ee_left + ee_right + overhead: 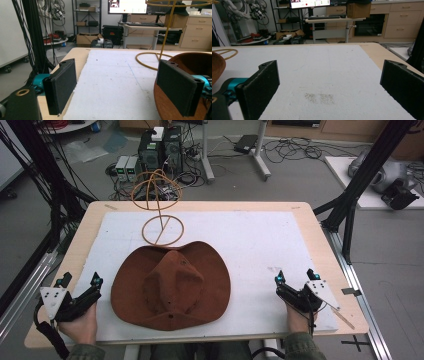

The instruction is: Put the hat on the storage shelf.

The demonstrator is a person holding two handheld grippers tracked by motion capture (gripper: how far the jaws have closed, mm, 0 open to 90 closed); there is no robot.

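While both grippers rest near the table's front corners with jaws spread and nothing between them, the brown hat [171, 286], seemingly suede, lies crown-up and dented on the white foam mat [260, 245]. The left gripper [80, 282] sits just beside its brim, the right gripper [296, 277] well apart. Behind the hat stands a tan wire stand [161, 210]; beyond the wooden table [320, 235] are cables and computers.

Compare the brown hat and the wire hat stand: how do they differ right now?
The brown hat is solid, soft-looking and lies low on the white mat; the wire hat stand is a thin tan open frame standing upright. The hat sits between the two grippers; the stand is behind it, farther from the person. Both rest on the mat.
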